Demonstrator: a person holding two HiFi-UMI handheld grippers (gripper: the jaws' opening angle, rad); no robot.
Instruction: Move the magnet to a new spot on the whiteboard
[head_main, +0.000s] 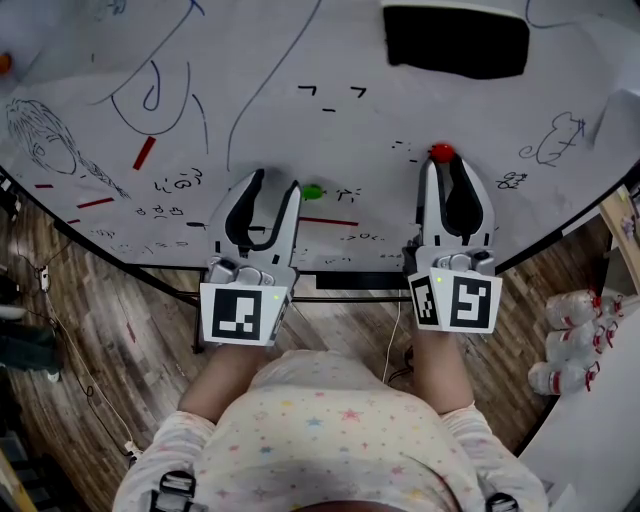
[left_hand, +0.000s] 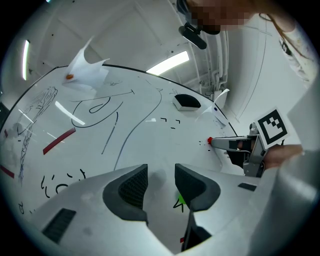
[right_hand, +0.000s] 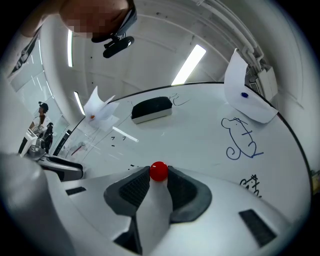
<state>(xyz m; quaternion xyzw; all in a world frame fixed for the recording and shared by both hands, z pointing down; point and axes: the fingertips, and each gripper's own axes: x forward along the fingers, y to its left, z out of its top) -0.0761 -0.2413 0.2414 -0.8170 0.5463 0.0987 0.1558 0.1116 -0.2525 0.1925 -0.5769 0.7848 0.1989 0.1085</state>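
You are holding two grippers over the whiteboard (head_main: 300, 70), one in each hand. Your right gripper (head_main: 443, 163) is clamping the red magnet (head_main: 441, 152). In the right gripper view the ball (right_hand: 159, 171) is sitting at the very tips, with both dark pads (right_hand: 134, 189) pressing against its sides. The magnet is resting against the board towards its right side, near a cluster of small black marks and below the single black eraser (head_main: 455, 40). Your left gripper (head_main: 276, 182) is hovering with its jaws apart and gripping nothing. In the left gripper view only bare board is showing through the gap (left_hand: 161, 172). A second round magnet, the green one (head_main: 313, 191), is lying on the board just beside the left gripper's right jaw, outside the gap, and is peeking out beside that jaw's pad (left_hand: 181, 200) in the left gripper view. That makes two round magnets between the grippers, one red and gripped, one green and free. One thick red bar (head_main: 144, 153) is lying at the left among the pen doodles. Off the board's right edge, three white pins with red bands (head_main: 575, 340) are lying together.
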